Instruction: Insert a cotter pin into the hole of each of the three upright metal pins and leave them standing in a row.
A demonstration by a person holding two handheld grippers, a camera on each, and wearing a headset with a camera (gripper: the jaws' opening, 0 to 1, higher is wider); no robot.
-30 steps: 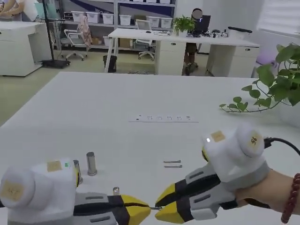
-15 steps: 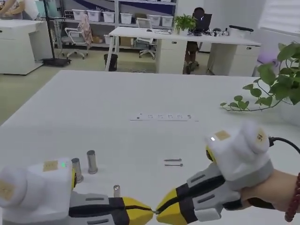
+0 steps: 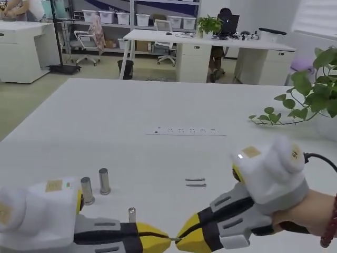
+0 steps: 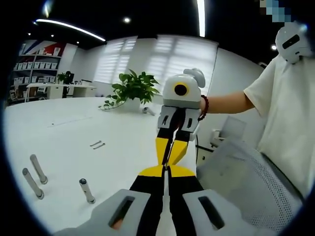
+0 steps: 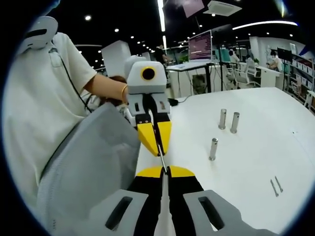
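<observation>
Three upright metal pins stand on the white table: two side by side and one nearer. They also show in the left gripper view and the right gripper view. My left gripper and right gripper meet tip to tip low in front of me. A thin cotter pin bridges them, with the jaws of both shut on its ends. Two more cotter pins lie flat on the table beyond the right gripper.
A white power strip lies mid-table. A potted plant trails over the table's right side. A mesh chair back is close behind the grippers. Desks and shelves stand far off.
The two grippers stay tip to tip on the cotter pin. The left one has sunk slightly in the head view, and the view itself has shifted a little.
</observation>
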